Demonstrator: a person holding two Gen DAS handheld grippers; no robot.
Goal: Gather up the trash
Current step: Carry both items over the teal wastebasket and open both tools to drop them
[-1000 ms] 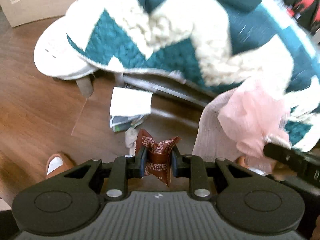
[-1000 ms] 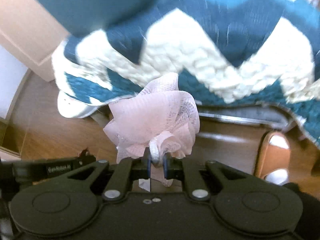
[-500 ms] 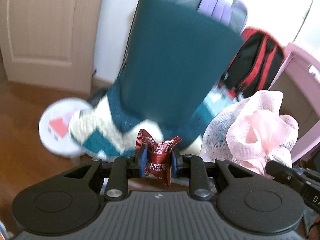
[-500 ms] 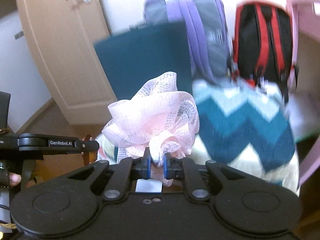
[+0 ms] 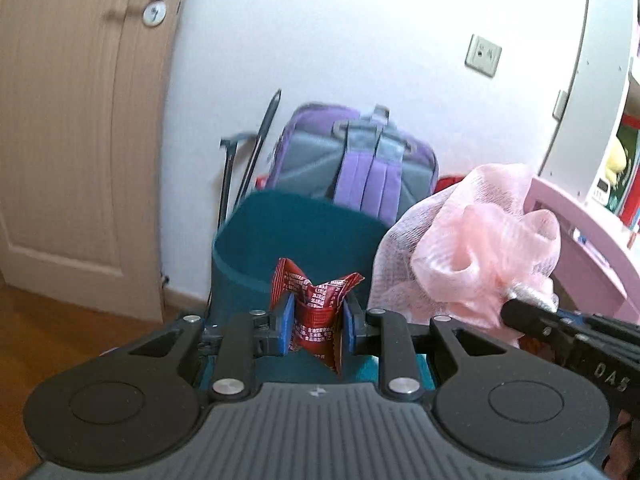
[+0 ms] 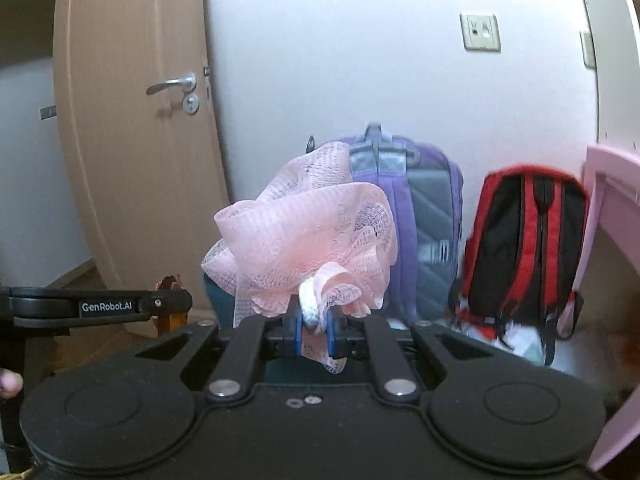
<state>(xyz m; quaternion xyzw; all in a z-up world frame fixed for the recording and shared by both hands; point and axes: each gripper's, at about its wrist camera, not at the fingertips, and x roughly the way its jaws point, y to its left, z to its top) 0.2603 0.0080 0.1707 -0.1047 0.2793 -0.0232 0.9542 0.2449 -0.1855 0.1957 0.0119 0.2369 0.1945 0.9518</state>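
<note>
Wrapper: crumpled red snack wrapper [image 5: 316, 312], pinched between the left gripper's [image 5: 316, 326] blue pads, raised in front of a teal chair back [image 5: 296, 232].
Mesh: pink mesh puff [image 6: 308, 240], knot clamped in the right gripper [image 6: 314, 330].
Background: purple backpack [image 6: 420, 216] and red backpack [image 6: 524, 248] against the white wall; wooden door [image 5: 80, 120] at left.
</note>
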